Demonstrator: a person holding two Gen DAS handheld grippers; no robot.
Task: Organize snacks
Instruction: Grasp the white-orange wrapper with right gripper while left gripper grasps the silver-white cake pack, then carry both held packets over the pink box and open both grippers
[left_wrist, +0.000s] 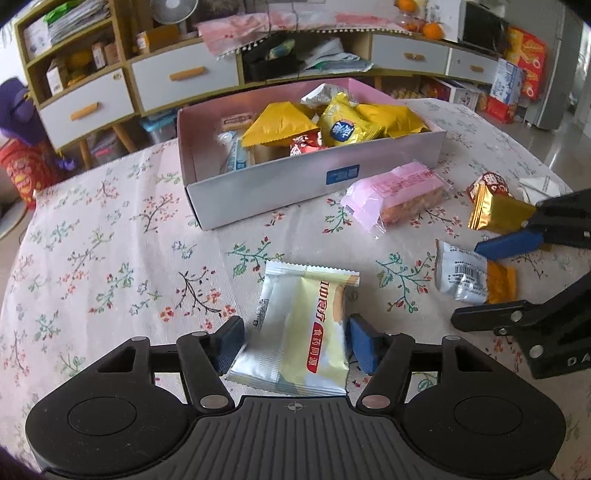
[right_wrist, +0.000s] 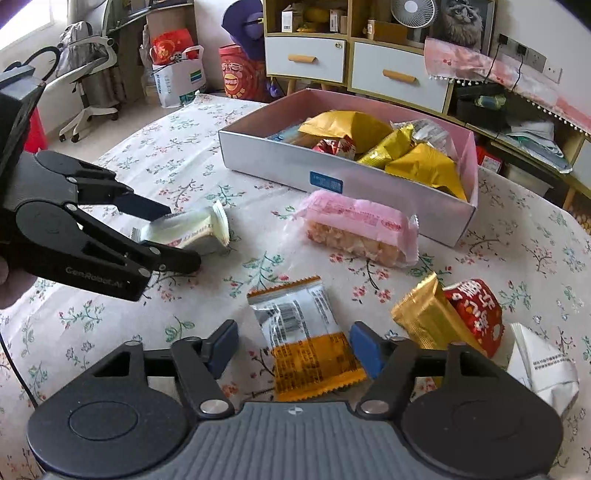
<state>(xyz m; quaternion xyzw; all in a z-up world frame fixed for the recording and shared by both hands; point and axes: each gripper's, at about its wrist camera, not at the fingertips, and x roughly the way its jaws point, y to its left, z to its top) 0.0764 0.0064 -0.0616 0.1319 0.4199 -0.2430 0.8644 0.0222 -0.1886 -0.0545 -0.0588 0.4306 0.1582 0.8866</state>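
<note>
Left wrist view: your left tongs straddle the silver-and-cream packet lying on the bench; both pads stand just clear of it, so the tongs are released, placed for a pick-up. Your right tongs likewise straddle the silver-and-orange packet without pressing it. The box, already part filled, sits beyond as the likely destination. The pink packet lies beside it. Your own tongs cover the near ends of both packets; whether they rest flat there cannot be told.
</note>
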